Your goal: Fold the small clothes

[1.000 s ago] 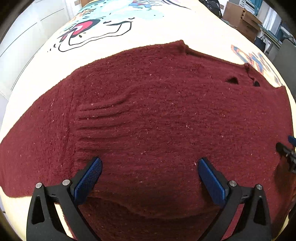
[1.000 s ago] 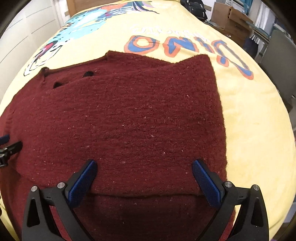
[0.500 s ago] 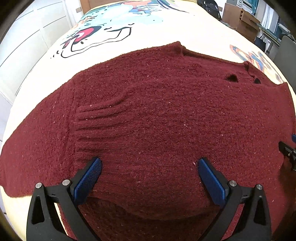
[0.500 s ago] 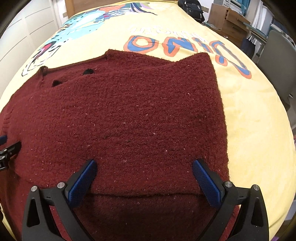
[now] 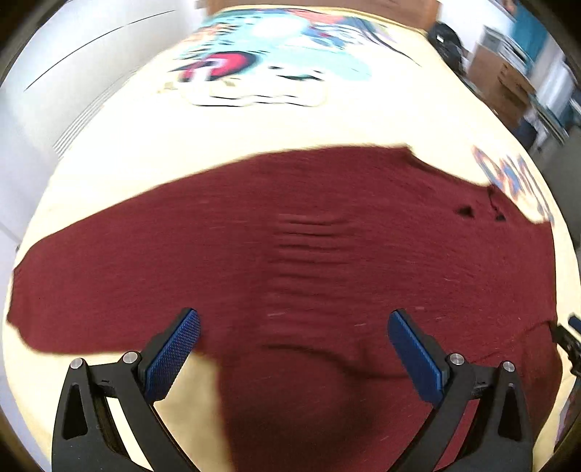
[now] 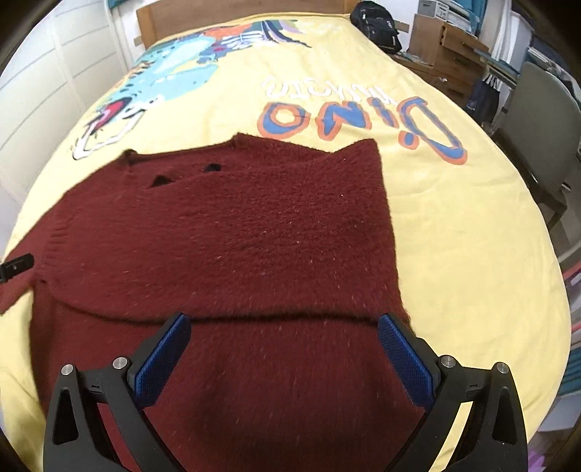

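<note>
Nearest, the left gripper (image 5: 293,341) and right gripper (image 6: 284,343) both gape wide, holding nothing, above the maroon knit sweater (image 6: 225,232) lying partly folded on the yellow dinosaur-print bedspread (image 6: 454,225); beyond, a wooden headboard (image 6: 239,11)

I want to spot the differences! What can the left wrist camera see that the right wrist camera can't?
Only the left wrist view shows the sleeve stretched out sideways over the bedspread, plus the left gripper, jaws open. Only the right wrist view shows the DINO lettering whole, the black backpack, the grey chair and the right gripper, jaws open. Both show the dark red sweater on the yellow bedspread.
</note>
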`<state>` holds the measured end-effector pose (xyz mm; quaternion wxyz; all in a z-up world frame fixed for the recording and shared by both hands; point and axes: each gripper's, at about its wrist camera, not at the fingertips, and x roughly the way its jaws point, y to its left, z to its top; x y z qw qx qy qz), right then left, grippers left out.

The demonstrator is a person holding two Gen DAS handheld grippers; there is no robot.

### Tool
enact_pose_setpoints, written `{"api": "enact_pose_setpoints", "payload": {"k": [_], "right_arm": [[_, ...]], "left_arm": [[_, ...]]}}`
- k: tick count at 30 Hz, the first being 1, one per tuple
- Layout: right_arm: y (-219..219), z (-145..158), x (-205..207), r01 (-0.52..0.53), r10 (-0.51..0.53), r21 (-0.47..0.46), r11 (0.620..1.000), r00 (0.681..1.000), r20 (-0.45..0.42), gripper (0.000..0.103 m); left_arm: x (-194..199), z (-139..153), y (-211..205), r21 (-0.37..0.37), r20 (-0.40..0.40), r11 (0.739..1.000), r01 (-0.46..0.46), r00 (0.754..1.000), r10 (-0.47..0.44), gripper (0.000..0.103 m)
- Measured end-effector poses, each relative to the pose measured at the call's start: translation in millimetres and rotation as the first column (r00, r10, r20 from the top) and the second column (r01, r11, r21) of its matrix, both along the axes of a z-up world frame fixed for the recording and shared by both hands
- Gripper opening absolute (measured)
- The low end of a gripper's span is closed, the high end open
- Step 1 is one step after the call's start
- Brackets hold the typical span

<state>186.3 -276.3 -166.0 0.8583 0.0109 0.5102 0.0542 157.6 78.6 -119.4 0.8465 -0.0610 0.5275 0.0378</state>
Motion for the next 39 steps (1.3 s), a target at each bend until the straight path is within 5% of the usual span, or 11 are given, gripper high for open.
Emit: {"api": "enact_pose_setpoints", "payload": {"k": [4, 8, 15, 19, 22, 30, 32, 33, 35, 39], "right_arm": [[0, 7, -15, 0.014, -0.014, 0.018, 1.0, 1.0, -0.002, 0.103], [0, 11, -23, 0.027, -0.027, 0.018, 0.999, 1.0, -0.01, 0.103], [1, 16, -26, 0.049, -0.049, 0.002, 0.999, 0.998, -0.025, 0.103], [5, 16, -28, 0.047, -0.047, -0.015, 0.999, 0.998, -0.031, 0.103], [7, 13, -28, 0.047, -0.048, -0.024, 0.999, 0.998, -0.043, 0.103], [5, 9, -24, 0.046, -0.049, -0.063, 0.997, 0.997, -0.051, 0.103], [4, 7, -23, 0.046, -0.049, -0.063, 0.997, 0.997, -0.056, 0.103], [3, 6, -23, 0.045, -0.049, -0.064, 0.997, 0.997, -0.058, 0.103], [2, 4, -22, 0.048, -0.052, -0.064, 0.997, 0.997, -0.061, 0.103], [1, 3, -23, 0.048, -0.051, -0.055, 0.997, 0.997, -0.064, 0.103]], "left_arm": [[-23, 9, 57, -0.025, -0.017, 0.992, -0.12, 0.993, 0.12, 0.102], [-52, 7, 125, -0.043, -0.046, 0.957, -0.286, 0.958, 0.284, 0.102], [-97, 8, 232, -0.11, -0.056, 0.828, -0.55, 0.835, 0.548, 0.102], [-113, -7, 282, -0.212, -0.106, 0.715, -0.666, 0.743, 0.661, 0.102], [-112, -20, 304, -0.249, -0.139, 0.66, -0.708, 0.701, 0.7, 0.102], [-95, -42, 317, -0.191, -0.183, 0.682, -0.706, 0.708, 0.682, 0.094], [-95, -37, 315, -0.191, -0.17, 0.692, -0.697, 0.717, 0.676, 0.061], [-95, -34, 316, -0.195, -0.168, 0.695, -0.692, 0.722, 0.671, 0.053], [-89, -29, 320, -0.214, -0.162, 0.705, -0.676, 0.736, 0.657, 0.014], [-73, -10, 314, -0.169, -0.117, 0.785, -0.596, 0.803, 0.584, 0.012]]}}
